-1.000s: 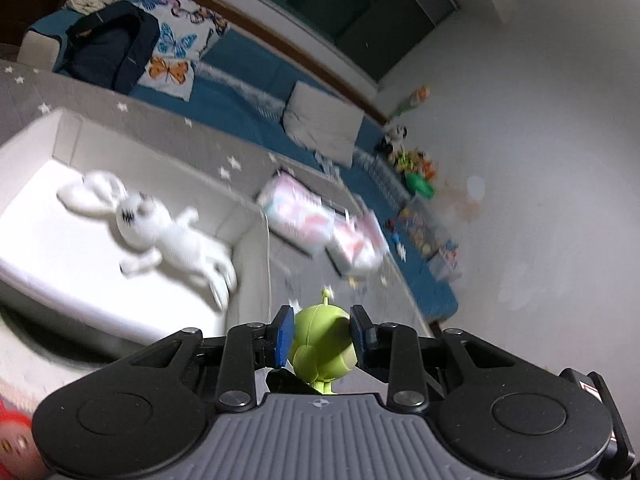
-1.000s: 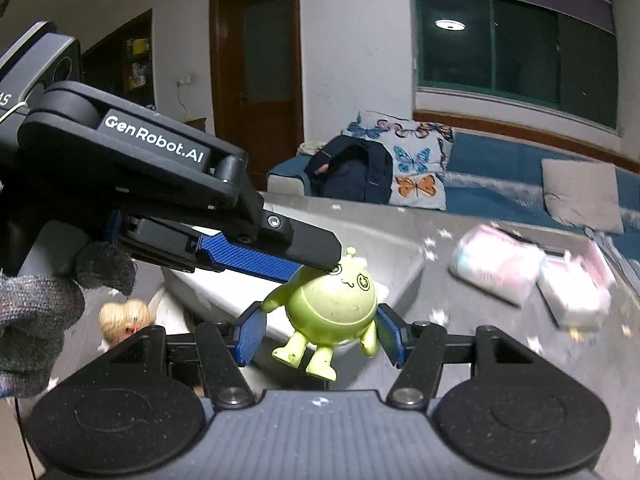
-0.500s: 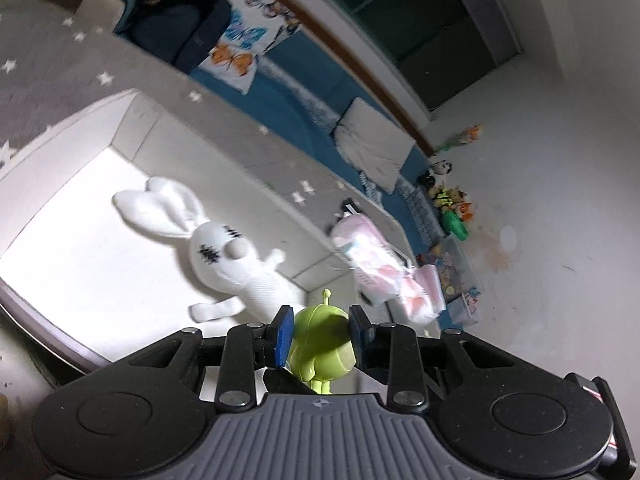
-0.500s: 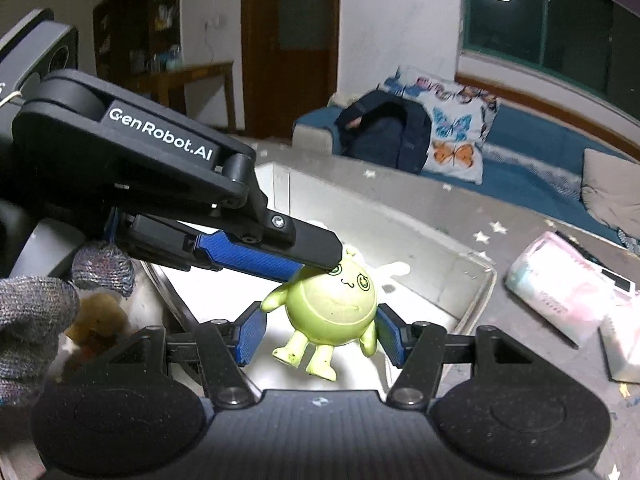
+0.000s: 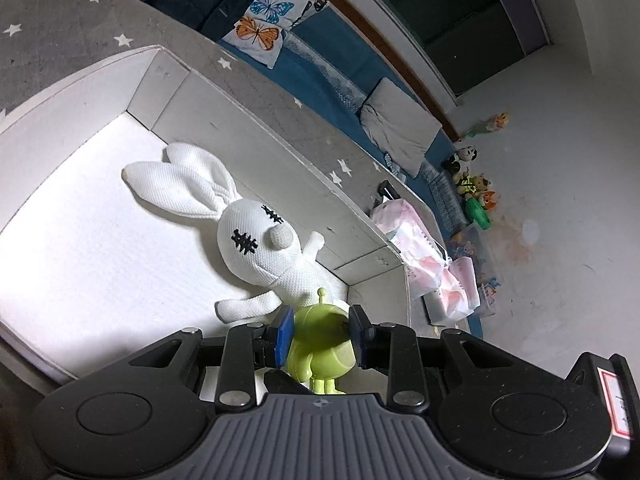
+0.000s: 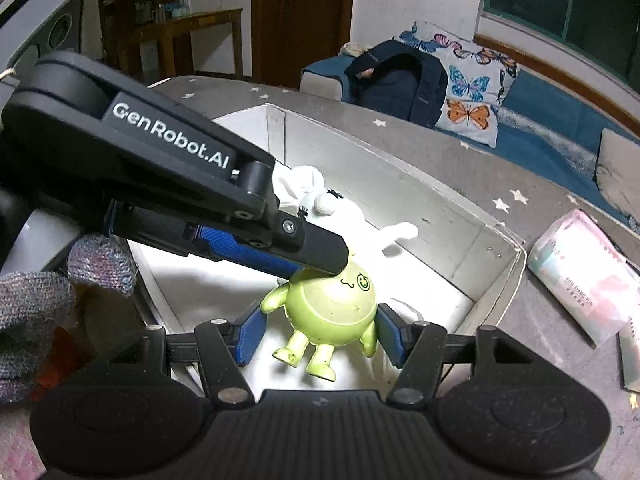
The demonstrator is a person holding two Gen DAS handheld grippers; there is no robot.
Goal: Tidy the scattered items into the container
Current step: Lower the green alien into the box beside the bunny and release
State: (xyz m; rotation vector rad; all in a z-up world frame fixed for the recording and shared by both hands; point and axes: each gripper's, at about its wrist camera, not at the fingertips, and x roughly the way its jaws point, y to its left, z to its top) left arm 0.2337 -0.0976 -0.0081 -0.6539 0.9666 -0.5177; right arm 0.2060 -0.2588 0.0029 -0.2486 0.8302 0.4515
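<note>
A round green toy figure (image 5: 322,334) is gripped by my left gripper (image 5: 321,330), which is shut on it and holds it above the near corner of the white box (image 5: 256,128). In the right wrist view the green toy figure (image 6: 334,308) hangs under the left gripper's fingers (image 6: 256,250). My right gripper (image 6: 320,334) stands open with its pads on either side of the toy, apart from it. A white plush rabbit (image 5: 248,236) lies inside the box; the rabbit also shows in the right wrist view (image 6: 332,204).
The box (image 6: 460,220) sits on a grey star-patterned table (image 6: 440,148). Pink tissue packs (image 5: 424,260) lie just right of the box, also seen from the right wrist (image 6: 584,276). A gloved hand (image 6: 48,296) is at left. A blue sofa with a backpack (image 6: 404,80) lies beyond.
Both grippers have moved with the green toy from beside the box to over its inside. The left gripper stays shut on the toy; the right stays open around it.
</note>
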